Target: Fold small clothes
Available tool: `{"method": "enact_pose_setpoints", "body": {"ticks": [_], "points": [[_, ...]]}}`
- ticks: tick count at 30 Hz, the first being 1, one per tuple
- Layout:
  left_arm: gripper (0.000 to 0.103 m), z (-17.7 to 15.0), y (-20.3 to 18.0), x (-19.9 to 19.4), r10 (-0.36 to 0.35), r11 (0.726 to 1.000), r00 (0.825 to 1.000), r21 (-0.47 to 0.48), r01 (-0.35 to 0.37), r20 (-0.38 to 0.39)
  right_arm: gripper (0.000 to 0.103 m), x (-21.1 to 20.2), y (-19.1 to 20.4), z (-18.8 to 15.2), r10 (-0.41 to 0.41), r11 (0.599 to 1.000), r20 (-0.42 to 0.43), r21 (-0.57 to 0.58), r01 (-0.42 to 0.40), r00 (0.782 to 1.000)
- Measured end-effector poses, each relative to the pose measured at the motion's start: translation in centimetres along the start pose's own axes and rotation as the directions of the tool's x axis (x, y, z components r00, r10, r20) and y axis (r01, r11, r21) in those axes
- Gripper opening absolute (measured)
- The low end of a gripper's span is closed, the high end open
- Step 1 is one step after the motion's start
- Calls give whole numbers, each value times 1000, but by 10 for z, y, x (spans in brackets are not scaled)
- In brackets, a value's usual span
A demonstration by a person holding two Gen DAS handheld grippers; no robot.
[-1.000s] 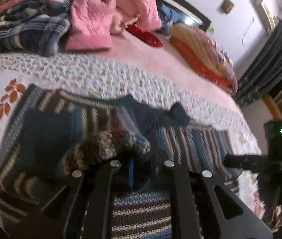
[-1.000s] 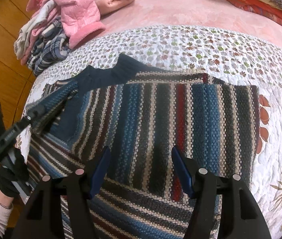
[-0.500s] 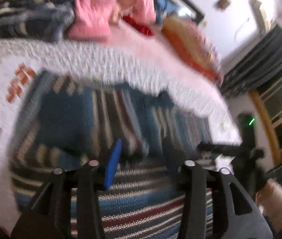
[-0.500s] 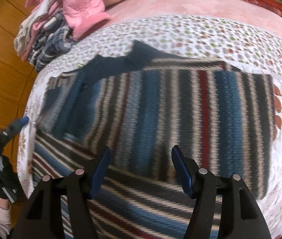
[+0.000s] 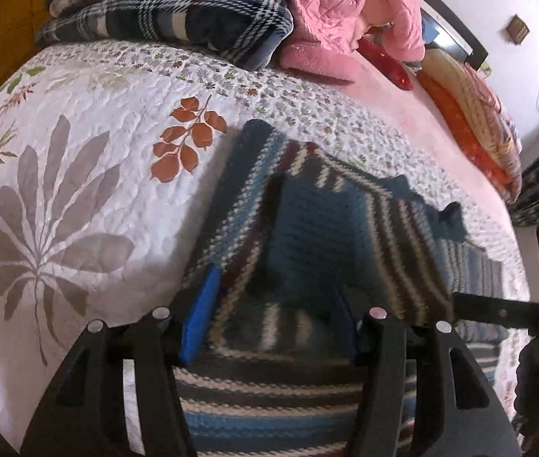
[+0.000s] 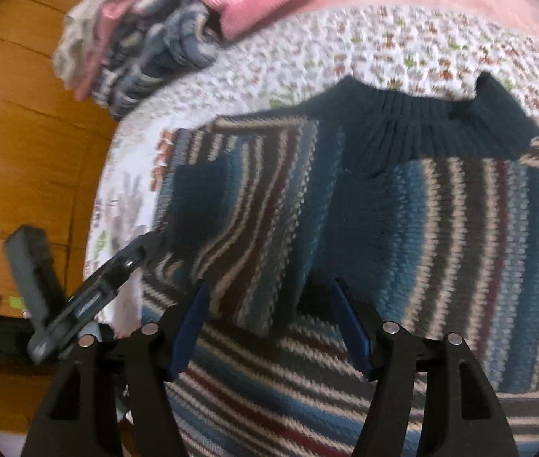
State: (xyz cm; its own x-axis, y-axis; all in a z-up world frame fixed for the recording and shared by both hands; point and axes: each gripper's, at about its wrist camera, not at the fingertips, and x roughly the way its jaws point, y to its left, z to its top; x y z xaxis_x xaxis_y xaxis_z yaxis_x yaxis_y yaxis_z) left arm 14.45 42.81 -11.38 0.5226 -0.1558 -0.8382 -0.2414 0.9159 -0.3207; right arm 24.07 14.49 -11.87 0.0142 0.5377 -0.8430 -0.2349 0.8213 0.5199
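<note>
Striped knit sweater (image 5: 345,228), blue, grey, cream and dark red, lying flat on the floral quilt (image 5: 79,152) that covers the bed; one sleeve is folded across its front, the dark ribbed collar (image 6: 440,129) at the far edge. My left gripper (image 5: 273,316): fingers spread wide apart, holding nothing, poised just above the near part of the sweater with the folded sleeve between and beyond the blue pads (image 5: 200,316); whether the pads touch the knit I cannot tell. My right gripper (image 6: 277,320): fingers likewise parted and empty, over the sweater's body, blue pads (image 6: 189,327) to either side of the sleeve's lower edge. Each gripper shows in the other's view: the right one (image 5: 505,312) at the far right edge of the left view, the left one (image 6: 90,297) at the sweater's left border in the right view. Other items: a plaid blanket (image 5: 174,19) and a pink padded garment (image 5: 345,11) heaped at the far end of the bed, an orange-patterned bundle (image 5: 475,114) further back, wooden floor (image 6: 21,114) beside the bed.
</note>
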Motion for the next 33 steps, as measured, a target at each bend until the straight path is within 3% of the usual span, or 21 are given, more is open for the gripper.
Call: {"method": "enact_pose_setpoints", "body": {"ticks": [2, 4, 7, 13, 18, 21, 24, 26, 27, 29, 33], "points": [[54, 0, -1, 4, 17, 1000, 1000, 25, -17, -6, 58, 16, 0, 4, 13, 1000, -22, 29, -13, 1000], [54, -1, -1, 7, 24, 999, 1000, 27, -24, -11, 36, 30, 0, 4, 11, 999, -51, 44, -8, 999], [54, 1, -2, 0, 10, 1000, 1000, 14, -10, 21, 18, 24, 7, 3, -33, 999, -39, -11, 33, 999], [56, 7, -13, -20, -7, 999, 996, 40, 3, 85, 17, -21, 10, 2, -96, 993, 64, -63, 100, 993], [55, -8, -21, 18, 115, 989, 993, 102, -111, -33, 21, 1, -10, 0, -194, 980, -3, -35, 194, 981], [55, -11, -11, 27, 103, 993, 992, 70, -99, -69, 32, -7, 0, -1, -273, 960, 37, -61, 274, 961], [55, -3, 0, 10, 65, 998, 998, 27, -64, -17, 39, -29, 37, -4, -350, 911, 163, -170, 376, 923], [56, 7, 6, -6, 84, 996, 996, 23, -85, 36, 45, -25, 66, -5, -314, 902, 152, -260, 344, 937], [56, 11, 9, -10, 103, 994, 994, 23, -104, 42, 47, -15, 80, -5, -280, 908, 107, -294, 300, 954], [56, 14, 14, -10, 157, 987, 987, 22, -158, 31, 47, 6, 96, -5, -257, 910, 54, -322, 261, 965], [56, 13, 23, -1, 178, 984, 984, 18, -178, -7, 49, 51, 119, -5, -312, 877, 4, -383, 290, 950]]}}
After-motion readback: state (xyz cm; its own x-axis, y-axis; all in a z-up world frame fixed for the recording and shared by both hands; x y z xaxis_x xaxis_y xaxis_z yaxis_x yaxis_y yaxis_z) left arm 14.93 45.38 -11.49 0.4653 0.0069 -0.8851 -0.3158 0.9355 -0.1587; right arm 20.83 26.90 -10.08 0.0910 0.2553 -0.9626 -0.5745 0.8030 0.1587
